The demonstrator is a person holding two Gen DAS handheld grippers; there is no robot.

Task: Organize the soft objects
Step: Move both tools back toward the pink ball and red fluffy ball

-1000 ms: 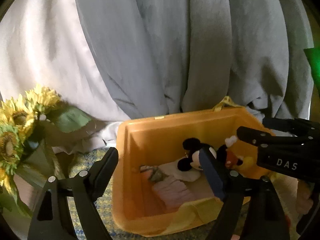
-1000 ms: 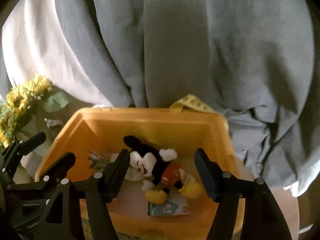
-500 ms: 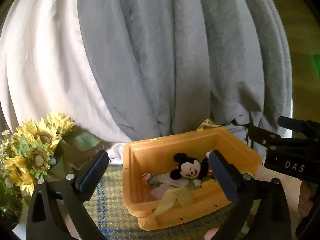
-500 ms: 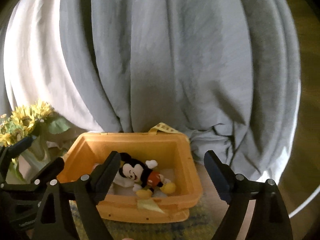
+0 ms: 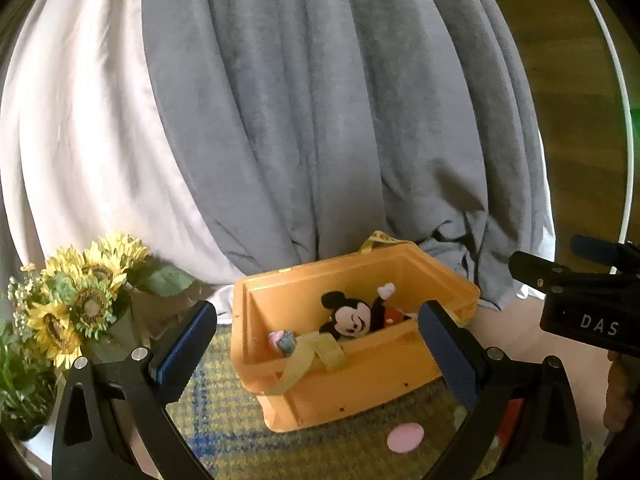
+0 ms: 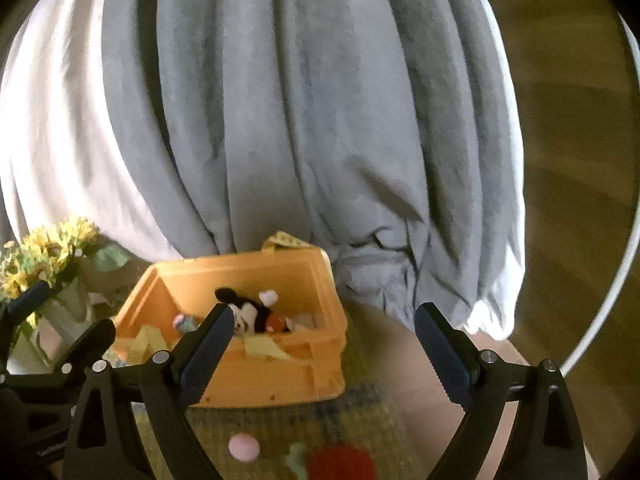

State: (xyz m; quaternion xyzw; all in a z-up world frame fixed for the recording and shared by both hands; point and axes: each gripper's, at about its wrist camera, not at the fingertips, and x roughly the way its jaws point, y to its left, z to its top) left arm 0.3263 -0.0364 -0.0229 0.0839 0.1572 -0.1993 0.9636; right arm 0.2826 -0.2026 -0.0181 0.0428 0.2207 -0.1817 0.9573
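Left wrist view: our left gripper (image 5: 316,344) hangs with jaws wide apart and empty before the bin (image 5: 360,376), which stands on the mat (image 5: 224,432). The plush (image 5: 354,316) lies inside; sunflowers (image 5: 76,304) stand left, a pink disc (image 5: 405,438) lies near.

Right wrist view: our right gripper (image 6: 324,344) likewise gapes, holding nothing; a red thing (image 6: 340,464), blurred, lies nearer than the bin (image 6: 264,380).

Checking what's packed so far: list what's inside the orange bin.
Inside the orange bin: a Mickey Mouse plush, a small pink-and-blue soft toy and a yellow cloth draped over the front rim. The front wall hides the bottom.
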